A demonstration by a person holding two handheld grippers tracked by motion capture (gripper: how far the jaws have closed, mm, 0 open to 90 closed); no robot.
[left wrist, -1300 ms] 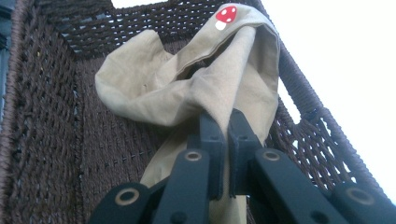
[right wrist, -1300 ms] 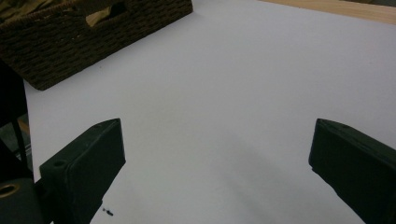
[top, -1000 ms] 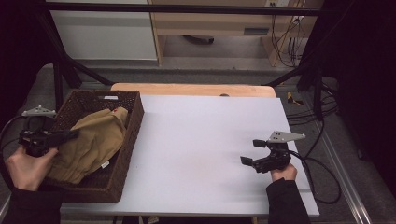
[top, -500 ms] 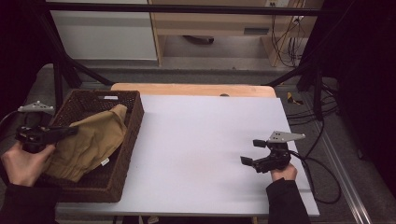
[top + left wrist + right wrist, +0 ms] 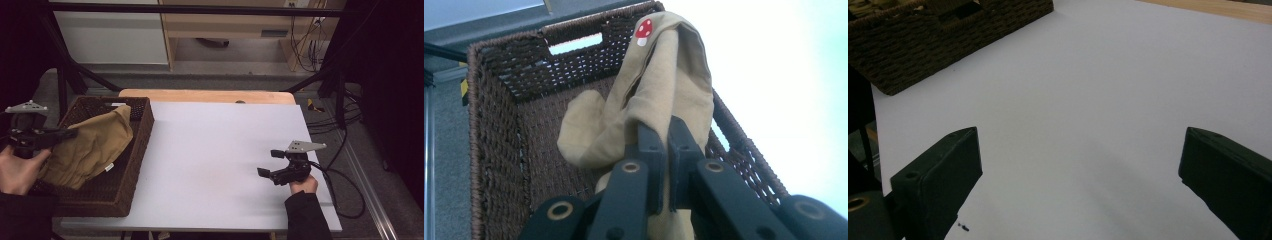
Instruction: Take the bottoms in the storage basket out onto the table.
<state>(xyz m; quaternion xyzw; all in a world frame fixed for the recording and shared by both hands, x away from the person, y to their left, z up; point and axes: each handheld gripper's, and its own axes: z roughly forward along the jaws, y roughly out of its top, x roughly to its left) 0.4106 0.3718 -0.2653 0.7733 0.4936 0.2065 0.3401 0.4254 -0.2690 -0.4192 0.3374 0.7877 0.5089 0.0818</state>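
Note:
A tan cloth point(image 5: 95, 145) with a small red mushroom mark lies in a dark wicker basket point(image 5: 142, 125) at the table's left end. My left gripper point(image 5: 65, 134) reaches in from the left over the basket, shut on a fold of it. In the left gripper view the jaws point(image 5: 667, 135) pinch the tan cloth point(image 5: 664, 85), which hangs up off the basket point(image 5: 499, 100) floor. My right gripper point(image 5: 269, 163) rests on the white table near its front right corner. In the right gripper view its jaws point(image 5: 1080, 160) stand wide apart, open over bare table.
The white table point(image 5: 215, 150) stretches between the basket and the right gripper. A wooden strip point(image 5: 210, 96) runs along its far edge. The right gripper's black cable point(image 5: 345, 180) loops off the right side. Dark frame bars stand at both back corners.
My left gripper has risen a little and drawn slightly left, pulling the tan cloth higher out of the basket. The right gripper has stayed where it was.

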